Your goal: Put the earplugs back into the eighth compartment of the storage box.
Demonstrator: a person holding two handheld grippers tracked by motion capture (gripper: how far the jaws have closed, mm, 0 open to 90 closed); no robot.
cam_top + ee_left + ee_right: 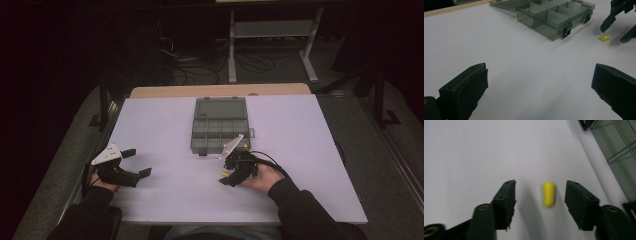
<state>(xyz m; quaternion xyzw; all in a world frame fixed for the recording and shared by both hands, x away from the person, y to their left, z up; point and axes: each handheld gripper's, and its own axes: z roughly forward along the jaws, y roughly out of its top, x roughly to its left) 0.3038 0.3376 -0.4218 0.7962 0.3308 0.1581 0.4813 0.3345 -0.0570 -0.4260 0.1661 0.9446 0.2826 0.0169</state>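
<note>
A small yellow earplug-like piece (548, 194) lies on the white table between the jaws of my right gripper (540, 195), which stands open around it without touching. In the high view that gripper (227, 175) hovers just in front of the open grey compartment box (220, 125), with the yellow piece (225, 174) under it. The left gripper view shows the same piece (604, 38) beside the box (554, 17) and the right gripper's fingers (607, 22). My left gripper (137, 162) is open at the table's left, nothing between its pads (471, 85).
The box's lid (220, 107) lies flat open toward the far edge; its compartments look empty. A wooden board edge (220, 90) runs behind the white table (300, 150). Beyond it are a metal rack (272, 30) and cables on the floor.
</note>
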